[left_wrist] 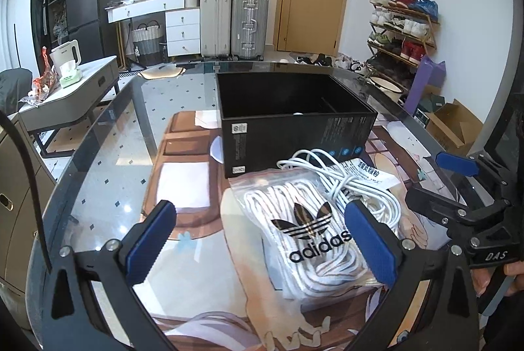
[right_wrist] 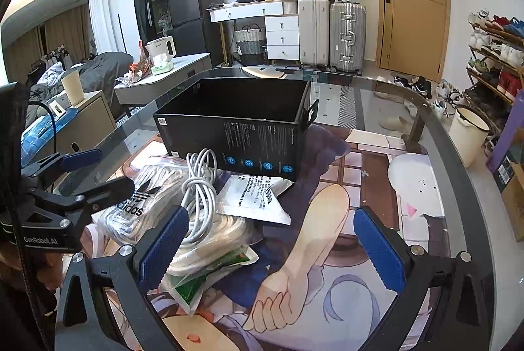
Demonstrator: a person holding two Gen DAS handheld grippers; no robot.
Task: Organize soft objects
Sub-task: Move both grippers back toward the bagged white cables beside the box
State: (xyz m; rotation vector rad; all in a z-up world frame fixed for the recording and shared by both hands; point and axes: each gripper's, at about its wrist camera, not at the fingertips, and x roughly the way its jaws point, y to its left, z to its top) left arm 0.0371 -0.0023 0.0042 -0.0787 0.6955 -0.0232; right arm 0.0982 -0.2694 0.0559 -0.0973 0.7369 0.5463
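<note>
A clear bag of white laces with an adidas logo point(left_wrist: 304, 236) lies on the printed mat, partly between the fingers of my open left gripper point(left_wrist: 262, 244); nothing is gripped. A coiled white cable point(left_wrist: 344, 180) rests on the pile behind it. An open-topped black box point(left_wrist: 288, 115) stands just beyond. My right gripper point(right_wrist: 271, 247) is open over the mat, with its left pad point(right_wrist: 163, 249) beside the cable point(right_wrist: 199, 184), a white printed packet point(right_wrist: 258, 197) and a green packet point(right_wrist: 193, 282). The adidas bag point(right_wrist: 137, 203) and box point(right_wrist: 235, 121) also show here.
All of this sits on a round glass table point(left_wrist: 108, 161) covered by a printed mat point(right_wrist: 376, 174). Each gripper appears in the other's view: the right gripper point(left_wrist: 425, 177), the left gripper point(right_wrist: 98, 174). A white bucket point(right_wrist: 468, 134), shoe rack point(left_wrist: 402, 29) and suitcases point(left_wrist: 232, 23) stand beyond.
</note>
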